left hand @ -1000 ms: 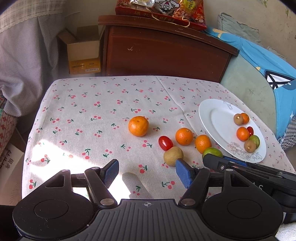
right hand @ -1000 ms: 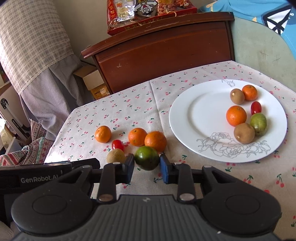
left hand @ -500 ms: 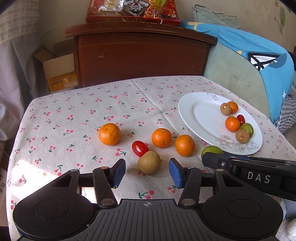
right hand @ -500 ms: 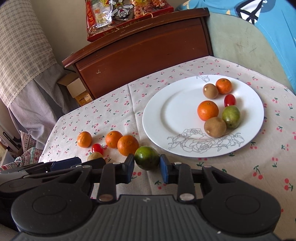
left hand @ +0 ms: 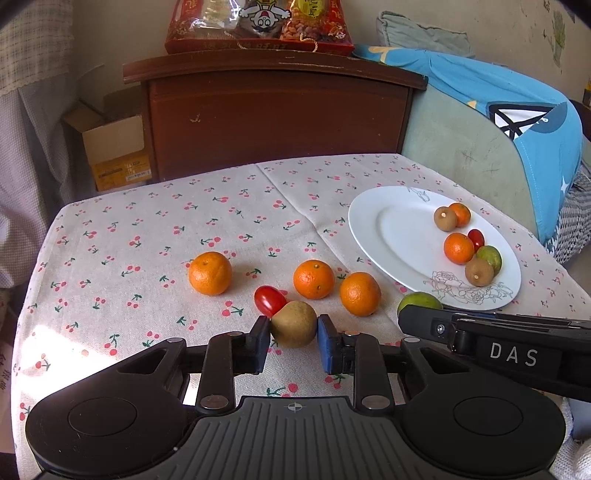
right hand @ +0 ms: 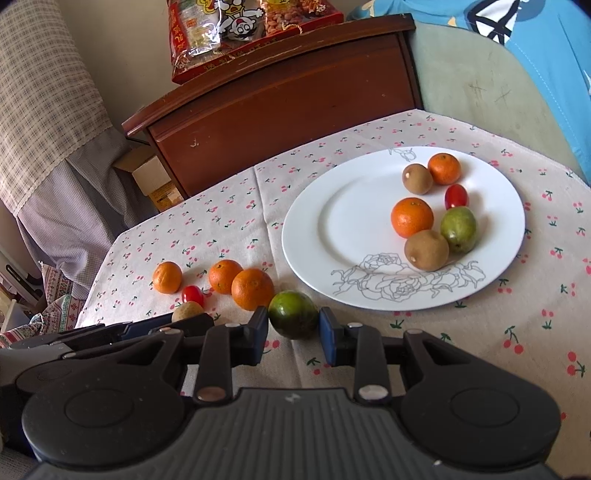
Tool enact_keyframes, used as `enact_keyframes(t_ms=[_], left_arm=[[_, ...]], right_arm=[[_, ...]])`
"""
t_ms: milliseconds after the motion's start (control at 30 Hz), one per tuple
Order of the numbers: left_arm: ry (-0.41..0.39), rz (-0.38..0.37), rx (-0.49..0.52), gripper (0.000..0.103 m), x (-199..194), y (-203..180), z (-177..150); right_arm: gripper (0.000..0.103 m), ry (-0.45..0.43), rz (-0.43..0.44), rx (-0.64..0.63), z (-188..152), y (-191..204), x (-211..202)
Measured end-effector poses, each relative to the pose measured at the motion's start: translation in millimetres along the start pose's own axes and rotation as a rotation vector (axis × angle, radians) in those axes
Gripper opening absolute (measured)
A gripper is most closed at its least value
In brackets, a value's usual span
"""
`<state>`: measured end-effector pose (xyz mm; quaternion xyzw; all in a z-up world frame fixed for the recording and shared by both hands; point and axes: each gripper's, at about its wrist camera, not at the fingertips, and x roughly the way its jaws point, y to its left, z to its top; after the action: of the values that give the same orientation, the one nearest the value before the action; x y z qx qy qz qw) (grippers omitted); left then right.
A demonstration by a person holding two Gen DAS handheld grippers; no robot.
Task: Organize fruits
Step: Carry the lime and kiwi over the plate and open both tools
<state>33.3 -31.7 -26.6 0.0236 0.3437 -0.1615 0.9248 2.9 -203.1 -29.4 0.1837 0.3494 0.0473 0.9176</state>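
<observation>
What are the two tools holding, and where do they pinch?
The left tool pinches the brown kiwi on its two sides. The right tool pinches the green fruit the same way.

Black ribbed tool [left hand: 293, 338], blue pads [left hand: 325, 341], white "DAS" lettering

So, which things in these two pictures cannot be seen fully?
- Green fruit, left wrist view: lower half hidden by the right gripper's body.
- Kiwi, right wrist view: mostly hidden behind the left gripper's body.
- Snack box, both views: top cut off by the edge.
</observation>
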Motion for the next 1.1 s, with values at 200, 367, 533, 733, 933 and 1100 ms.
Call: enact_keyframes(t_ms=[200,367,533,733,933,1100], left_arm=[[-0.101,-0.061,-0.043,0.025,-21.7,-1.9,24.5],[-0.116,-0.124,-0.055,0.025,-13.3,-12.1,41.2],[-0.08,-0.162,-0.043,0.025,10.5,-25.1,50.7],[-0.02,-0.187,-0.046,0.025,35.7,-35.0,54.4],[0.016,-0.192,-0.043,0.025,51.6,-41.8,59.8],[-0.002,-0.186,-0.041,0.034,44.1,-43.5,67.4]], right_arm=[[0.03,-0.088,0.009,0.014,15.6,-2.4,-19.3],[0.03,-0.136,-0.017,0.077,28.2,-19.6,-24.9],[0.03,-0.119,-0.045,0.115,26.8,-32.3,-15.4],[0.03,-0.106,-0.062,0.122,24.4,-36.8,-7.0],[0.031,-0.12,-0.084,0.117,26.2,-38.3,-3.9],[0.033,-0.149,-0.096,0.114,29.9,-36.3,-8.9]])
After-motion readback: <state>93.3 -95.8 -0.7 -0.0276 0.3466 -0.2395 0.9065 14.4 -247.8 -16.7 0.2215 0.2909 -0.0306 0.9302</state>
